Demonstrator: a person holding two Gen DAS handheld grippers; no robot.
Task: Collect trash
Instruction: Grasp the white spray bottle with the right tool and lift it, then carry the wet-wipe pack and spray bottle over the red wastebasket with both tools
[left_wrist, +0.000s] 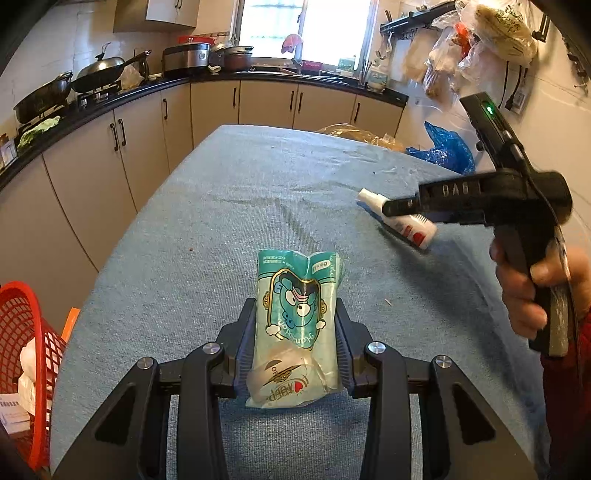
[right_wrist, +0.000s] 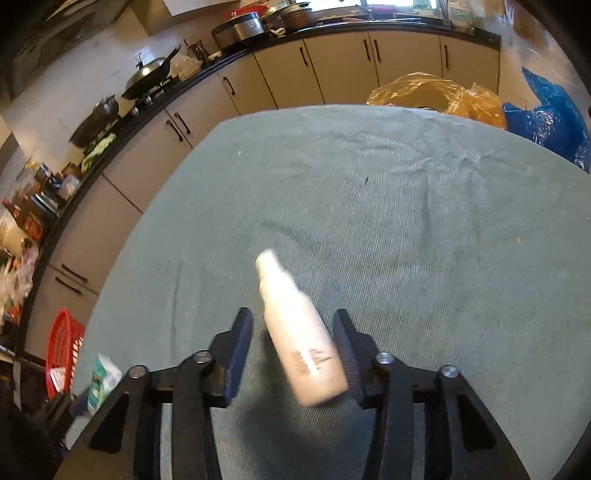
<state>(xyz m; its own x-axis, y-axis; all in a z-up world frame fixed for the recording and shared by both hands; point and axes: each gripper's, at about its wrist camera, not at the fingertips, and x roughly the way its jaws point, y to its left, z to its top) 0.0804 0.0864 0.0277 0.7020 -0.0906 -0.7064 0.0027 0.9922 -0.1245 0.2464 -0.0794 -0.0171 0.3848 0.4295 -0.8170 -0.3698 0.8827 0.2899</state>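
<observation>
A teal snack packet (left_wrist: 295, 314) with a cartoon print stands between the fingers of my left gripper (left_wrist: 295, 304), which is shut on its sides just above the blue tablecloth (left_wrist: 240, 192). The packet (right_wrist: 103, 380) also shows at the lower left of the right wrist view. A white bottle (right_wrist: 299, 332) with a red-marked label lies on the cloth (right_wrist: 369, 184). My right gripper (right_wrist: 292, 314) straddles it. The right pad touches the bottle and a gap remains at the left pad. From the left wrist view the right gripper (left_wrist: 391, 208) reaches down over the bottle (left_wrist: 413, 227), held by a hand (left_wrist: 535, 291).
A red plastic basket (left_wrist: 22, 314) holding white scraps stands beside the table's near left corner, also visible as the basket (right_wrist: 62, 343). A yellow plastic bag (right_wrist: 424, 92) and a blue bag (right_wrist: 546, 118) lie past the far right edge. Kitchen counters with woks line the left.
</observation>
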